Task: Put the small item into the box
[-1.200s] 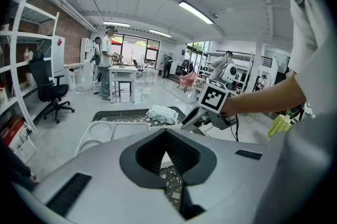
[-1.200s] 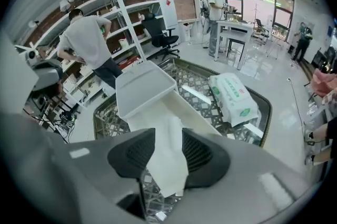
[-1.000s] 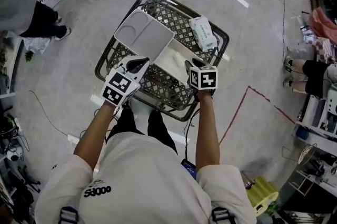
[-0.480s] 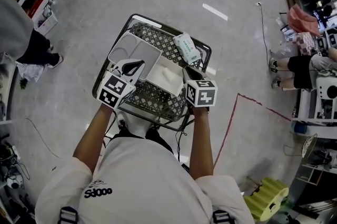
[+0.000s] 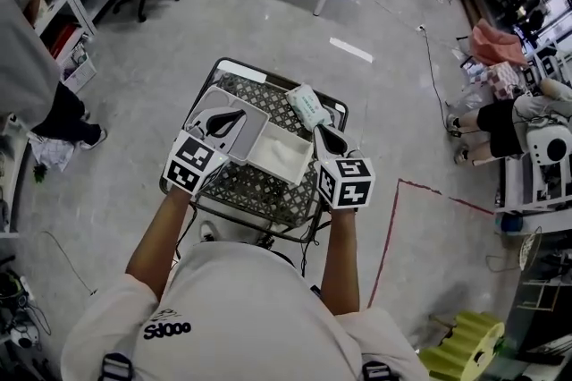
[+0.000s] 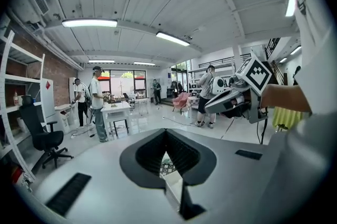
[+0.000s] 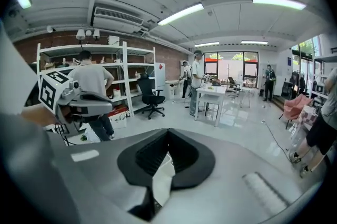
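**Placement judged done**

The left claw (image 5: pixel 234 115) is shut; the right claw (image 5: pixel 323 132) has just been closed on nothing. The box (image 5: pixel 279 154) is seated in the basket (image 5: pixel 255 182) between them; no small item can be discerned. A look into the box is required next.

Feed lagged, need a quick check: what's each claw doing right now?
Left claw: closed, holding nothing.
Right claw: just closed shut, nothing gripped.

The left gripper (image 5: pixel 234 116) covers the middle of the grey divided tray (image 5: pixel 256 127); the right gripper (image 5: pixel 324 131) hides a corner of the box (image 5: pixel 279 156). The small item is too small to tell.
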Demonstrator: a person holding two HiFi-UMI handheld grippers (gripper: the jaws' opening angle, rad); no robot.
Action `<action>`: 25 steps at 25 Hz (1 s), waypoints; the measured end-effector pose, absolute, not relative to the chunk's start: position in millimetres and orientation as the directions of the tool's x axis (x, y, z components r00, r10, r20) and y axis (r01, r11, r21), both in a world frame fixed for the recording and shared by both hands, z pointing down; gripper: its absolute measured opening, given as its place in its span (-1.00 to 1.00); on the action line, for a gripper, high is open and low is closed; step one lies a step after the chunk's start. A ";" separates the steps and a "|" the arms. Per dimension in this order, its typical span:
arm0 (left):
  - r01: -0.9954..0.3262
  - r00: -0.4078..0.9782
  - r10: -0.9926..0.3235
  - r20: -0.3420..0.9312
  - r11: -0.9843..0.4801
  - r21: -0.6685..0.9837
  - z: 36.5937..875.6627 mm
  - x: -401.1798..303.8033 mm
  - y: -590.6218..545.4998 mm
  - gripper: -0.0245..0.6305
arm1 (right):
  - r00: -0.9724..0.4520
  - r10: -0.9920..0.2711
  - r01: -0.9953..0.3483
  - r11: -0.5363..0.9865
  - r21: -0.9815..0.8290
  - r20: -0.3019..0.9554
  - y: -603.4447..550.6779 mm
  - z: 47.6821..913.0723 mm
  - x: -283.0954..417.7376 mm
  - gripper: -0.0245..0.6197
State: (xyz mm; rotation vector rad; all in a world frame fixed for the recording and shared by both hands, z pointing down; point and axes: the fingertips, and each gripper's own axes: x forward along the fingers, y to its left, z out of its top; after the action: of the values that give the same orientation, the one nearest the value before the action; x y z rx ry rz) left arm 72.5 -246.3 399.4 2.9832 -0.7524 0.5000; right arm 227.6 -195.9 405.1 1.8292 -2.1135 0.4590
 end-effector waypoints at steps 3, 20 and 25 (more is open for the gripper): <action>-0.463 0.837 -0.462 0.292 -0.884 -0.071 386.4 71.7 -248.9 -0.91 | -0.147 -0.912 -0.988 0.153 -0.016 0.383 -194.8 382.7 222.6 -0.89; -0.438 0.881 -0.458 0.121 -0.885 -0.161 295.4 66.8 -251.6 -0.91 | -0.181 -0.962 -0.969 0.210 0.133 0.204 -189.3 289.4 198.7 -0.89; -0.419 0.892 -0.441 0.093 -0.887 -0.193 281.6 68.9 -246.6 -0.91 | -0.197 -0.964 -0.963 0.225 0.151 0.180 -187.1 275.8 191.6 -0.89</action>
State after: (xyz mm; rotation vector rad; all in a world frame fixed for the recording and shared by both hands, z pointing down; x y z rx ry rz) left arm 68.9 -246.6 281.6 3.2195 -0.7373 0.2237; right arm 191.6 -187.1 275.8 1.8212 -2.2623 -0.0066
